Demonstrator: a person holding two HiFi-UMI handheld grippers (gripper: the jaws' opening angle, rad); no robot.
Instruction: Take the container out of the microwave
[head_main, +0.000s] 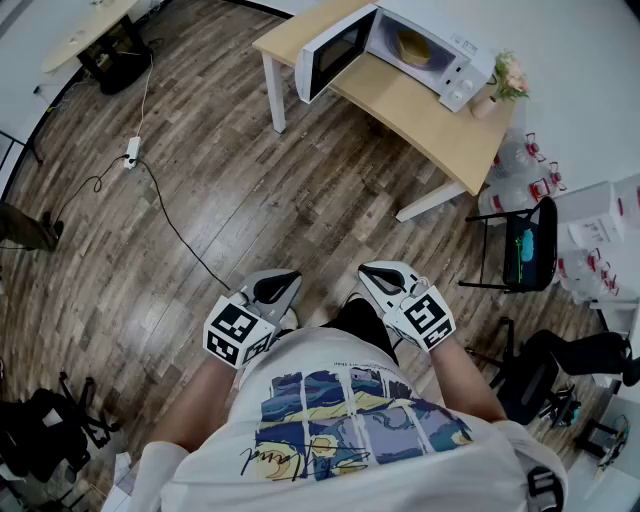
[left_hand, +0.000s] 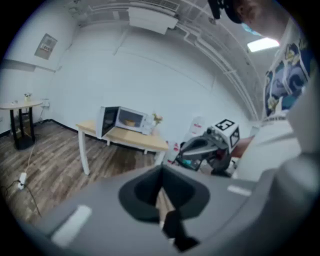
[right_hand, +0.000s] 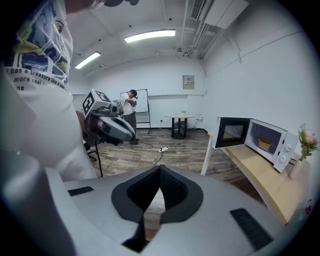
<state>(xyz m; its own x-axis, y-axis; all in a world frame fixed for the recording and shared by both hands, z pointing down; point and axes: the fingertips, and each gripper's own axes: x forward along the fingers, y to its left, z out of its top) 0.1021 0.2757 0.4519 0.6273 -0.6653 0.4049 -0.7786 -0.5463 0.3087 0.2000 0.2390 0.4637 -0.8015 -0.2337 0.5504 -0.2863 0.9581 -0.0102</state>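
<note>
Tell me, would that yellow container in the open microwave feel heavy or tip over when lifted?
Probably light: the yellow bowl-shaped container looks small inside the white microwave. It seems wide and low, so unlikely to tip. Whether it's slippery or holds anything can't be told from here.

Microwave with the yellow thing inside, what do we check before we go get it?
1. Microwave door open: ok.
2. Container sitting inside, in sight: ok.
3. Left gripper empty, jaws together: ok.
4. Right gripper empty, jaws together: ok.
5. Close enough to reach: not ok, the table stands far off.
6. Container's weight or heat: cannot tell.
</note>
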